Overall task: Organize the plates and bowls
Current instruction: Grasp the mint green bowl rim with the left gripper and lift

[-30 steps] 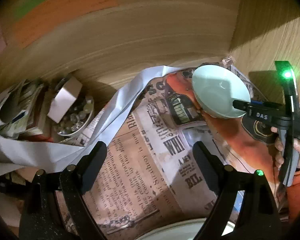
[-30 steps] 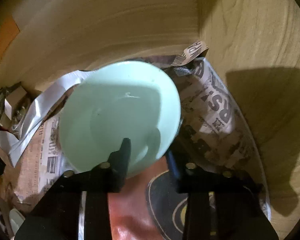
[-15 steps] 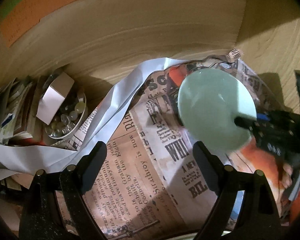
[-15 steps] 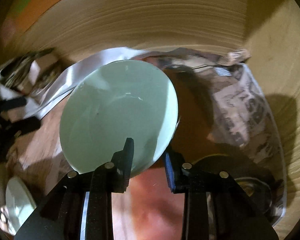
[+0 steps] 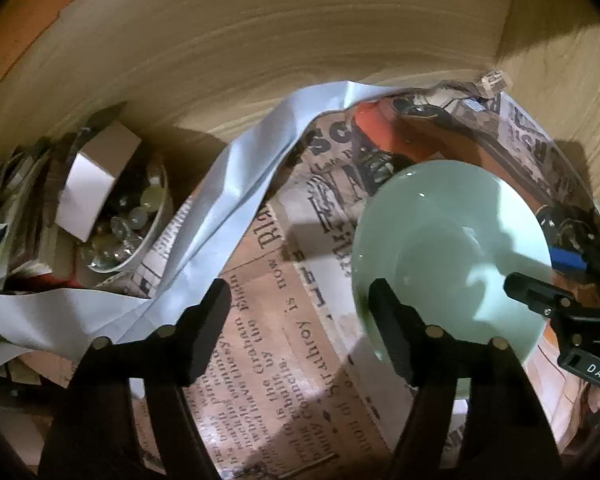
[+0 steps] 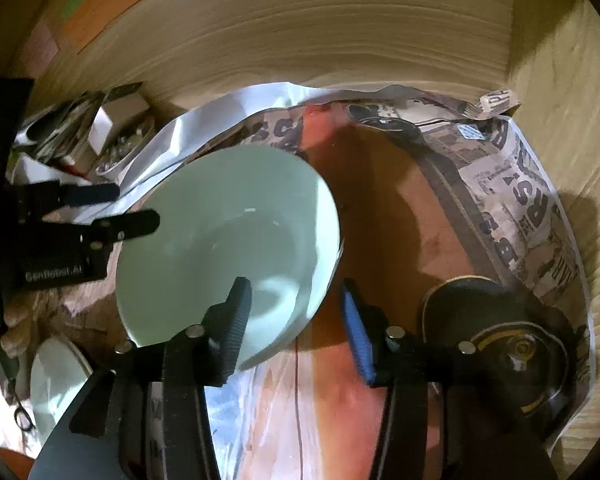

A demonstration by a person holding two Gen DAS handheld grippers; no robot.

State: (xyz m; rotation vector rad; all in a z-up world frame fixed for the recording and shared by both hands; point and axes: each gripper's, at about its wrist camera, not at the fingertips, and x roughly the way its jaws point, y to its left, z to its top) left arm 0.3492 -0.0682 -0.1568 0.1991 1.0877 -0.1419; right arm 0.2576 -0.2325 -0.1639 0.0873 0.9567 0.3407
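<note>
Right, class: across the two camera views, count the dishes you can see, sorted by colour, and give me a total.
Pale green: 2, the large bowl in the middle and a second dish at the lower left edge of the right wrist view.
White: 1, the white bowl filled with glass beads, at the left.
Total: 3

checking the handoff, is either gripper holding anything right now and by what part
Neither grips. The pale green ceramic bowl has its near rim between the opening jaws of the right gripper, pads apart. The left gripper is closing on nothing.
</note>
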